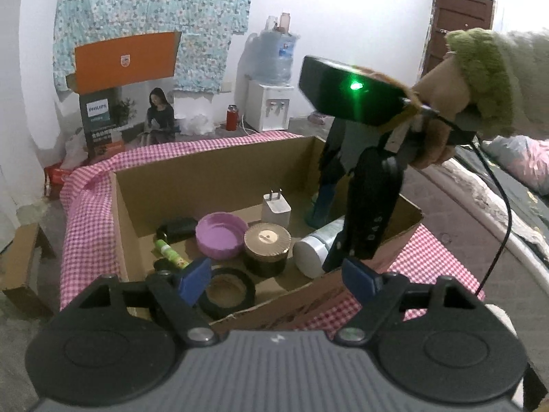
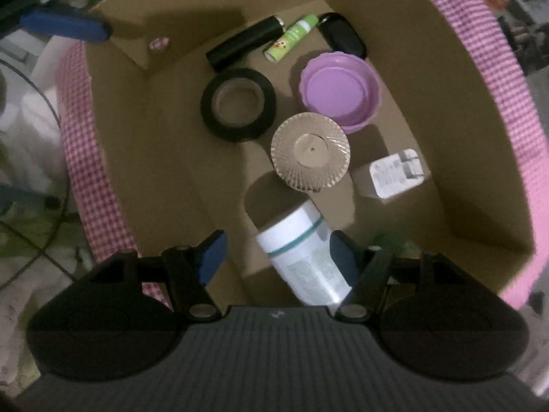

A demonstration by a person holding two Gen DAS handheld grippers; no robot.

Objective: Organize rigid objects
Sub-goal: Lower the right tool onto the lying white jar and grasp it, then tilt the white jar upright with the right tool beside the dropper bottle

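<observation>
Right wrist view, read left to right: a black roll of tape (image 2: 238,104), a ribbed tan round lid (image 2: 310,152), a shallow purple plastic lid (image 2: 339,92) and a white plug adapter (image 2: 391,175) are seen on the floor of an open brown cardboard box (image 2: 446,103), which rests on a tabletop under a pink checked cloth (image 2: 507,68). A white cylindrical bottle with a teal band (image 2: 302,254) lies directly below the right gripper (image 2: 278,254), tilted, its long axis running from the lower right up toward the tan lid. The jaws are parted, and the bottle is judged released: one pad is well clear, the other just beside it. The left gripper (image 1: 278,276) is held empty, jaws wide, at the box's near edge, farther from the bottle.
</observation>
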